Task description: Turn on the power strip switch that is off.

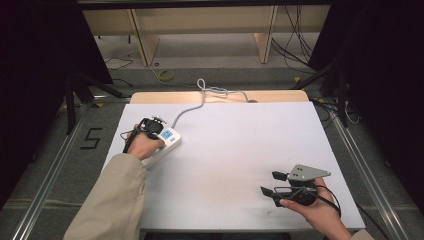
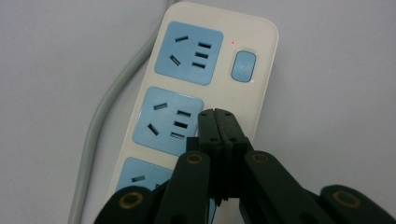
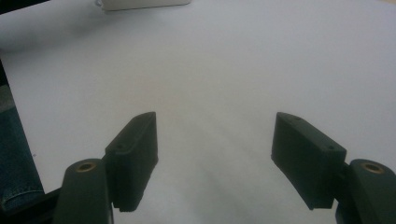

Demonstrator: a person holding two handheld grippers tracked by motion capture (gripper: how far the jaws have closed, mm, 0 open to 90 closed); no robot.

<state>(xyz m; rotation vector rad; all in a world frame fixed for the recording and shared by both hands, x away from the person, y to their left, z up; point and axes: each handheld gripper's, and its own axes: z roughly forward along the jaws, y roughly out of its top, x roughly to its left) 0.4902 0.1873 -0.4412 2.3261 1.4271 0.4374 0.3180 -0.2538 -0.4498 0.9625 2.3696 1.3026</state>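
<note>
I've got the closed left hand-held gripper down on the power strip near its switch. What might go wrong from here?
1. The shut left hand-held gripper sits beside the middle socket, well short of the blue switch; pressing now would likely miss it.
2. The power strip lies loose on the white table, and the right hand-held gripper hangs open far off, so a push may slide the strip.
3. A small red light suggests the strip is live; keep the tips off the slots.
</note>
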